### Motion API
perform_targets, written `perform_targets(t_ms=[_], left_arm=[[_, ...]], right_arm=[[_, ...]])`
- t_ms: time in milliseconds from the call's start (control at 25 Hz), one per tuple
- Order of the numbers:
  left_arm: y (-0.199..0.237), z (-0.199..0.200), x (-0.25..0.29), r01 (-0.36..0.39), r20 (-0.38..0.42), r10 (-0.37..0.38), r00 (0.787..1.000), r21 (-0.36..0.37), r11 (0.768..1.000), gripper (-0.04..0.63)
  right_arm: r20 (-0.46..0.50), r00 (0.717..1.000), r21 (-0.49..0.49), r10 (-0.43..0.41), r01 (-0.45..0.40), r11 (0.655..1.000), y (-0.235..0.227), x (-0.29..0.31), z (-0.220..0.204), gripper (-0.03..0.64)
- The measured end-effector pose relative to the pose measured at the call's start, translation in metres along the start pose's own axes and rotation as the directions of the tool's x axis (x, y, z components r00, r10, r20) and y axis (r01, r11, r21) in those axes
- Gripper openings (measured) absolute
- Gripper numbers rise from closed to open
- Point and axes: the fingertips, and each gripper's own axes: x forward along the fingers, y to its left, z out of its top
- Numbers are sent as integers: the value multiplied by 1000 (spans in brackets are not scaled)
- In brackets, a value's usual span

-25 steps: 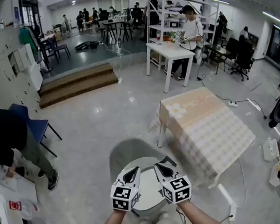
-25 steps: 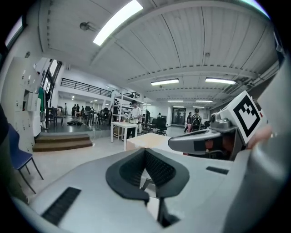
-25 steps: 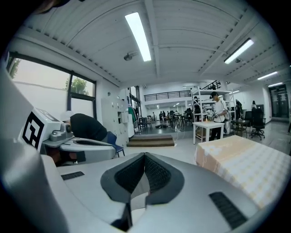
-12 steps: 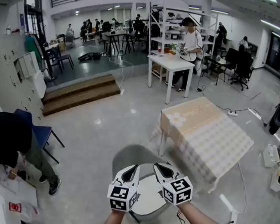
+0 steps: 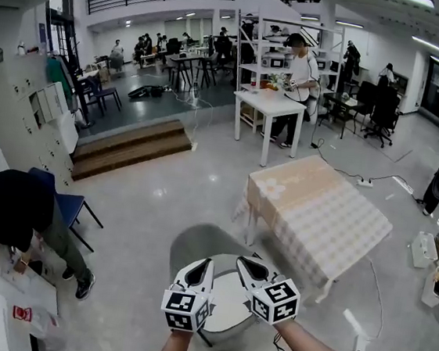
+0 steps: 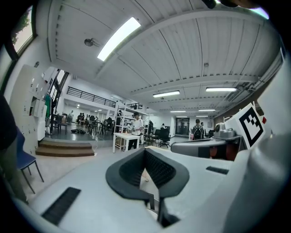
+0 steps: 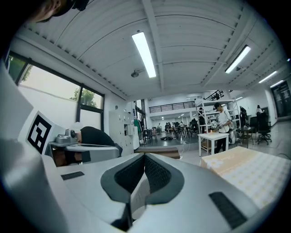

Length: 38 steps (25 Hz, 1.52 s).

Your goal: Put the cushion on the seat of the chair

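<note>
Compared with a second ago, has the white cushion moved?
Yes, slightly upward: the cushion, left gripper and right gripper look bigger, while the grey chair beneath keeps its size.

The left hand-held gripper (image 5: 202,265) and right hand-held gripper (image 5: 246,263) cover the near rim of the cushion (image 5: 226,301). Beneath them the cushion hides most of the chair (image 5: 194,243), legs included. Between each one's pads only a pale sliver of it shows.

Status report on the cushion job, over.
Both tools shut, left tool and right tool pinching the cushion edge. Cushion over the chair, not seated. Nothing in the way.
</note>
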Motion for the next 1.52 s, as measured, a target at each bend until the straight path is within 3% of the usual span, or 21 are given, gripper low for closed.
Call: perform_targets(t_ms=[560, 1520], left_arm=[[-75, 4, -52, -58, 14, 58, 998, 32, 998, 5], [-147, -7, -106, -70, 33, 70, 997, 12, 997, 5]], right_arm=[[16, 996, 3, 88, -88, 996, 16, -76, -4, 18], [30, 994, -28, 102, -101, 995, 35, -164, -9, 18]])
